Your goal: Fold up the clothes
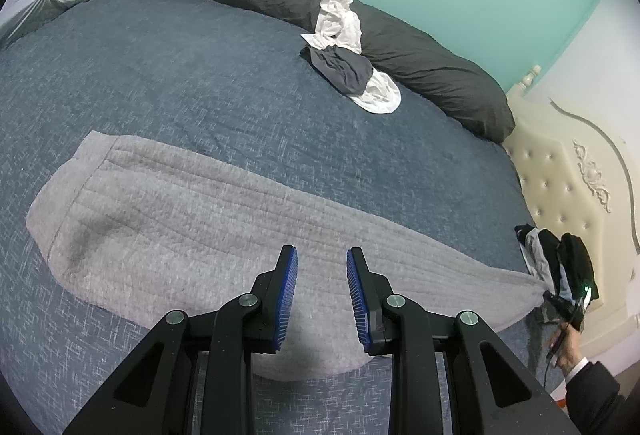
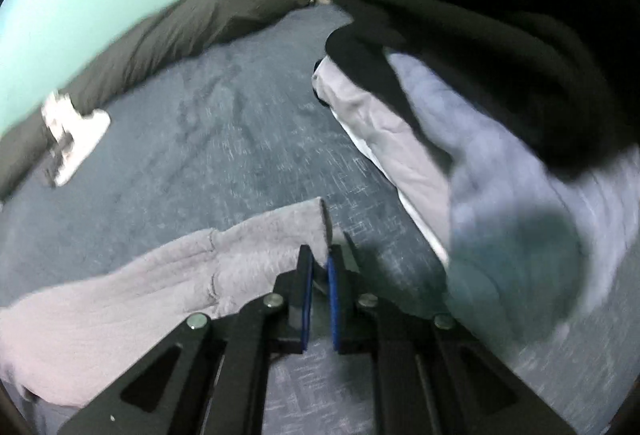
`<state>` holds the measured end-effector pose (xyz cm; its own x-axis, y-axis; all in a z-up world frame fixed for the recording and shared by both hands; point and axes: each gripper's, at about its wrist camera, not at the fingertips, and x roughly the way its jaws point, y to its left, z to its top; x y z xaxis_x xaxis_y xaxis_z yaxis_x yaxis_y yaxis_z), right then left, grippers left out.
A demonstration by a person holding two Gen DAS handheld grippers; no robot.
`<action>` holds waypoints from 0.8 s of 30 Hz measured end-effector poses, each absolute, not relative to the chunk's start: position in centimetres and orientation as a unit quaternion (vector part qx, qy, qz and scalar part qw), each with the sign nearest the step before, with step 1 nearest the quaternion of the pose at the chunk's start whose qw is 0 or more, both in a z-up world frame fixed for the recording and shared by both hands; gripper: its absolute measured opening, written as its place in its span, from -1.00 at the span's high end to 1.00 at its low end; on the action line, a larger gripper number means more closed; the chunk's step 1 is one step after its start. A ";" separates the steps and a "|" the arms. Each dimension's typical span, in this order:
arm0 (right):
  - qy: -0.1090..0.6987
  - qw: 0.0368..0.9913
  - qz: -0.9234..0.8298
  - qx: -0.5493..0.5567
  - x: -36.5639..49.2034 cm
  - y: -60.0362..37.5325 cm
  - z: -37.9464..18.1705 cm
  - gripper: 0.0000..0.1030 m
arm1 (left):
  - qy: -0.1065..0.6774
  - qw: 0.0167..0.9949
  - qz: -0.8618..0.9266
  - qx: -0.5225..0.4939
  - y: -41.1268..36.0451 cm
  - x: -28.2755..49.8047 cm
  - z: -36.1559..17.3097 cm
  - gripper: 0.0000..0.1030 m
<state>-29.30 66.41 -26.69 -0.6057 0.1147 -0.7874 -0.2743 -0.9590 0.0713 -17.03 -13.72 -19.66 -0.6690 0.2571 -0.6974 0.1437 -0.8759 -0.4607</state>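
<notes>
A long grey ribbed garment (image 1: pixel 168 211) lies stretched across the blue bedspread (image 1: pixel 180 67). My left gripper (image 1: pixel 322 259) is open and empty, hovering over the garment's near edge. My right gripper (image 2: pixel 320 263) is shut on the garment's right end (image 2: pixel 280 235), pulling it taut; in the left wrist view the right gripper (image 1: pixel 560 299) shows at the far right, where the grey cloth narrows to a point. The right wrist view is blurred by motion.
A pile of white and dark clothes (image 1: pixel 344 51) lies against a long dark pillow (image 1: pixel 280 3) at the far side. A stack of black, white and pale blue clothes (image 2: pixel 480 83) sits near my right gripper. A cream tufted headboard (image 1: pixel 560 171) bounds the right.
</notes>
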 end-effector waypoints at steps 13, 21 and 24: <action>0.101 0.135 0.863 -0.477 -31.4 69.1 -31.4 0.87 | -0.234 0.008 0.881 -0.412 -15.0 -17.5 -20.3 0.46; 0.047 0.172 0.867 -0.466 -30.0 67.2 -29.3 0.73 | -0.242 -0.015 0.878 -0.412 -17.9 -16.5 -20.8 0.46; 0.053 0.154 0.878 -0.449 -28.3 65.7 -27.6 0.72 | -0.247 -0.024 0.877 -0.411 -19.2 -15.7 -20.9 0.46</action>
